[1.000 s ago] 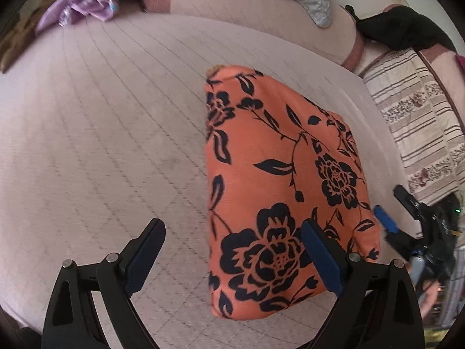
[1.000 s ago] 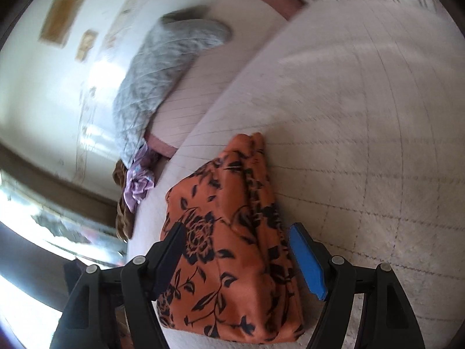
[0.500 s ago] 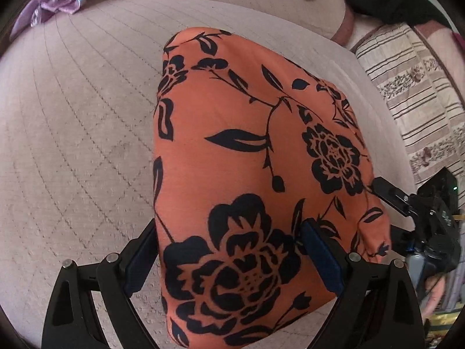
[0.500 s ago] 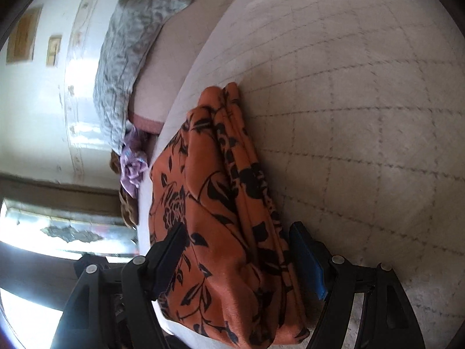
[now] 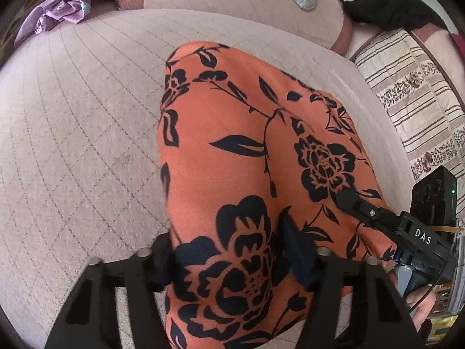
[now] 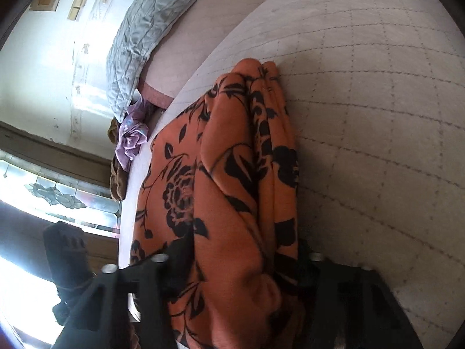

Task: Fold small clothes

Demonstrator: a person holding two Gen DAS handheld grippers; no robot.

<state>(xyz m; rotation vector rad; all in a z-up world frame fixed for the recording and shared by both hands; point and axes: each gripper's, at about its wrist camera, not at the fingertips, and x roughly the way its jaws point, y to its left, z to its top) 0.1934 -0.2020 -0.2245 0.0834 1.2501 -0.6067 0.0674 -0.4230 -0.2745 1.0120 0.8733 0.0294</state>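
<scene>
Closing on the near edge of the orange floral garment [image 5: 232, 151], the left gripper [image 5: 232, 264] has the cloth bunched between its jaws, one dark pad pressing in at about four o'clock of the big black flower. The right gripper [image 6: 247, 264] is also closing, with the stacked folds of the same garment filling the gap between its fingers; how firmly either pinch bites I cannot tell. In the left wrist view the right gripper reaches in from four o'clock onto the cloth's right edge. The garment lies on the quilted pinkish bedspread [image 5: 81, 133], running toward twelve o'clock, already folded into a thick narrow bundle. To do this grasp well, I judge both pinches should catch every layer, set level with each other, so the edge lifts straight without the inner folds slipping out.
</scene>
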